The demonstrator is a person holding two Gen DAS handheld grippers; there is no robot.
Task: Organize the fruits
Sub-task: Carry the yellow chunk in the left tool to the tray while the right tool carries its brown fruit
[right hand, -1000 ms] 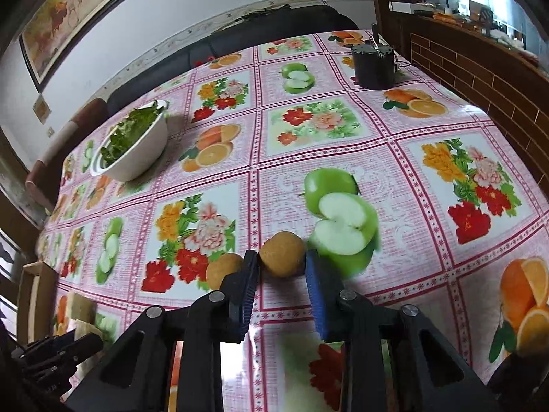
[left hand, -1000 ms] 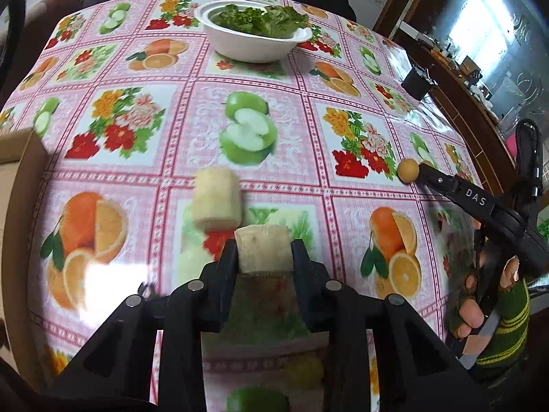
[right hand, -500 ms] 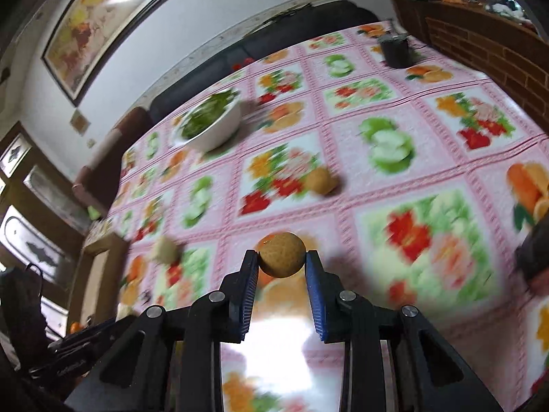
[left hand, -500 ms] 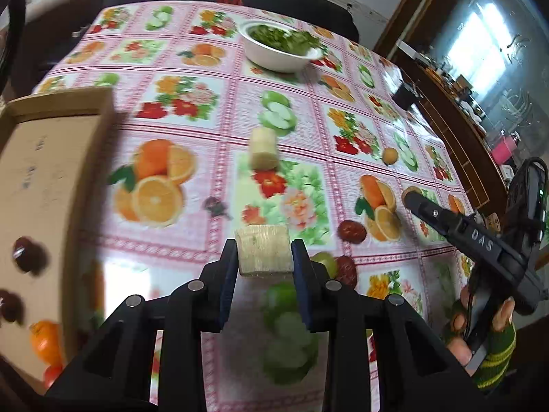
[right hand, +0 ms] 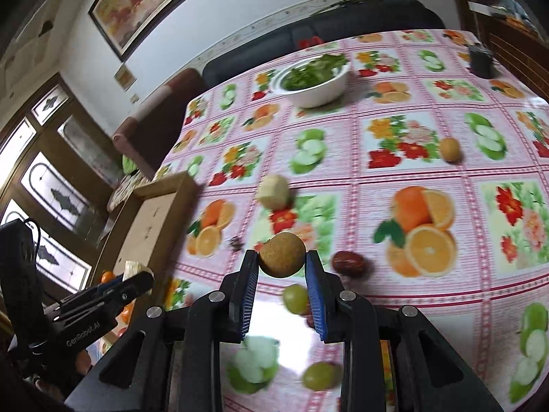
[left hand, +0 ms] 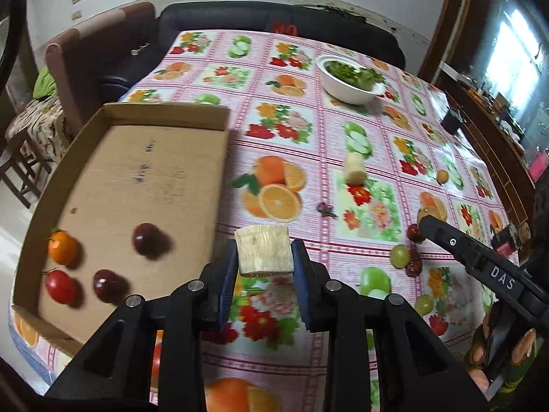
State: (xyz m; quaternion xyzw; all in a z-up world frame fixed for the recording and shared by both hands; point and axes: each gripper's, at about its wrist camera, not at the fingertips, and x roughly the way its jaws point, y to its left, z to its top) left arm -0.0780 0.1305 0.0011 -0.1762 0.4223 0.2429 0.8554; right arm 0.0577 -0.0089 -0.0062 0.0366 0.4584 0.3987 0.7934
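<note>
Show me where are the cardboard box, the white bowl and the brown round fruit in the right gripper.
cardboard box (left hand: pixel 164 171), left wrist view, bare floor.
white bowl (right hand: pixel 319 92), right wrist view, outer wall.
brown round fruit (right hand: pixel 282 254), right wrist view, its middle.

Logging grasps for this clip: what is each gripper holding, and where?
Left gripper: pale cut chunk, clamped on its two opposite sides. Right gripper: round brown fruit, pinched across its middle.
</note>
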